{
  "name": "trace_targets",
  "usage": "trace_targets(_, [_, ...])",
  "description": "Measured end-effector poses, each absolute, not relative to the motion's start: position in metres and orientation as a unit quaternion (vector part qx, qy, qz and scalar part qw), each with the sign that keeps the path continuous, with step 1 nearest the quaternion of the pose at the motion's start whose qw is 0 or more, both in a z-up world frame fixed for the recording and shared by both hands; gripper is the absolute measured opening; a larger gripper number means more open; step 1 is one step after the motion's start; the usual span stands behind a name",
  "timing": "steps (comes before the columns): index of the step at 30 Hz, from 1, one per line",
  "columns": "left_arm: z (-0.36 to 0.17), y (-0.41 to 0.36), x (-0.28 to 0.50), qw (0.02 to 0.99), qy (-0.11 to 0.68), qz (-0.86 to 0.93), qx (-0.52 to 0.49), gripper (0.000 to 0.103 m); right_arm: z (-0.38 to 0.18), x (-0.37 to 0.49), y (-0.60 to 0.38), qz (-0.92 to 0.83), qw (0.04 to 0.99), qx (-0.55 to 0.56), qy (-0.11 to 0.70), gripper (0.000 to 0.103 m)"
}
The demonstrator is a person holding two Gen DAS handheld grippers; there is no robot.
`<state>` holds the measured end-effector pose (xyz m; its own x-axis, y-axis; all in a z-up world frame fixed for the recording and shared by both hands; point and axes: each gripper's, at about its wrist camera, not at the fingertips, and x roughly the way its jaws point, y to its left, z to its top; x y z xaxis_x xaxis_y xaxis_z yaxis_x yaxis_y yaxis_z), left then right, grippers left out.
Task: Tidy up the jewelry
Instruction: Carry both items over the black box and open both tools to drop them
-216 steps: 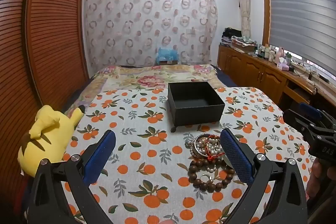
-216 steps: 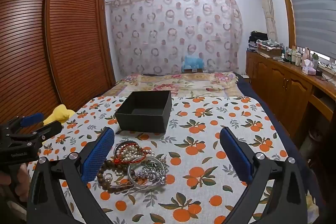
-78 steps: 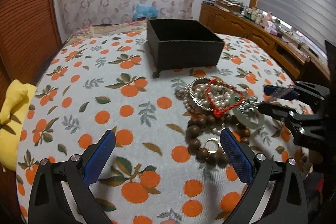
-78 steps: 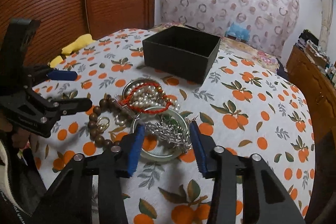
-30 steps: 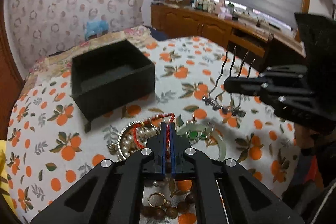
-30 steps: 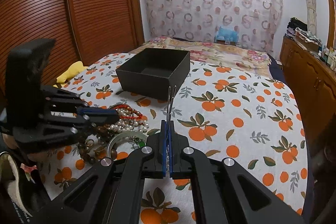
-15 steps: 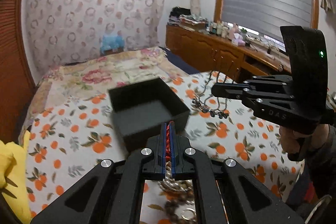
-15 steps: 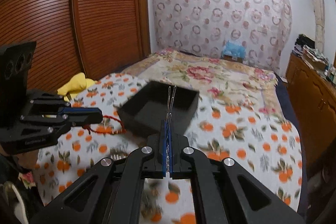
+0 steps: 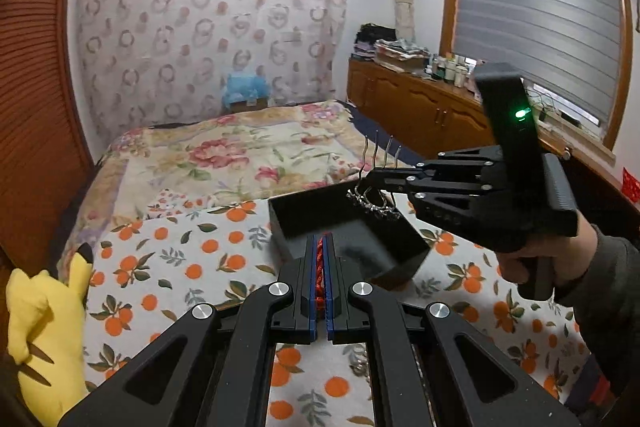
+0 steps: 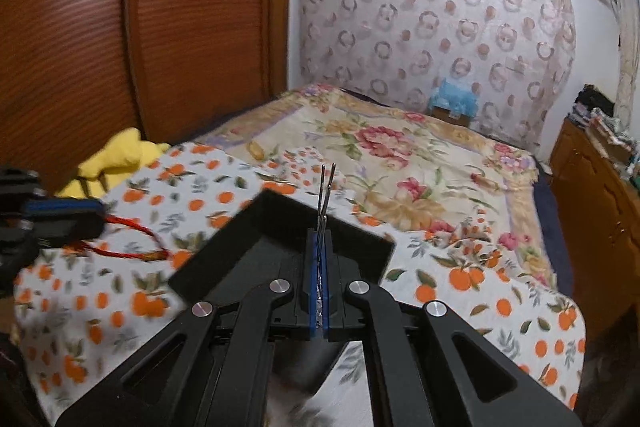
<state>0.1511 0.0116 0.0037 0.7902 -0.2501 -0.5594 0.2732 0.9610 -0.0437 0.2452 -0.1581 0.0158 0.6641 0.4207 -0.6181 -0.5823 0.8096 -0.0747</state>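
Observation:
A black open box (image 9: 352, 227) stands on the orange-print cloth (image 9: 168, 267); it also shows in the right wrist view (image 10: 280, 247). My left gripper (image 9: 319, 247) is shut on a red string bracelet (image 9: 319, 259), whose loop hangs free in the right wrist view (image 10: 132, 247). My right gripper (image 10: 319, 247) is shut on a silver hair comb (image 10: 326, 195) and holds it over the box; in the left wrist view the comb (image 9: 376, 183) hangs above the box's far right corner. The other jewelry is mostly hidden under my left gripper.
A yellow plush toy (image 9: 44, 327) lies at the cloth's left edge. A floral quilt (image 9: 240, 155) covers the bed behind the box. Wooden cabinets (image 9: 432, 111) run along the right wall. A slatted wardrobe (image 10: 120, 47) stands on the left.
Both grippers shut on their pieces, lifted them off the pile and moved toward the box. The comb is now over the box; the red bracelet trails just left of it.

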Motion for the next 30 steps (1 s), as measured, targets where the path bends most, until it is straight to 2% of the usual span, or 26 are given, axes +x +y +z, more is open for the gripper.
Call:
trace_targets(4, [0.004,0.015,0.157,0.946,0.296,-0.130,0.023,0.002,0.011,0.250,-0.155,0.273,0.902,-0.138,0.304,0.003])
trace_targets(5, [0.004,0.015,0.158,0.946,0.296,-0.129,0.024,0.002,0.011,0.250,-0.156,0.279,0.901,-0.134,0.305,0.007])
trace_targets(8, [0.006,0.013,0.160,0.947,0.295,-0.127,0.028,0.002,0.017,0.243,-0.161,0.306,0.897,-0.111,0.298,0.033])
trace_targets(17, [0.013,-0.001,0.174,0.947,0.294,-0.127,0.038,0.002,0.028,0.232,-0.182,0.318,0.897,-0.082,0.296,0.033])
trace_targets(27, [0.004,-0.030,0.213,0.941,0.310,-0.129,0.048,0.003,0.011,0.218,-0.219,0.286,0.904,-0.067,0.312,0.033])
trace_targets(29, [0.002,-0.033,0.217,0.939,0.314,-0.130,0.048,0.011,0.008,0.213,-0.226,0.282,0.904,-0.063,0.314,0.033])
trace_targets(30, [0.000,-0.035,0.216,0.939,0.315,-0.130,0.050,0.020,0.006,0.210,-0.228,0.281,0.905,-0.062,0.314,0.033])
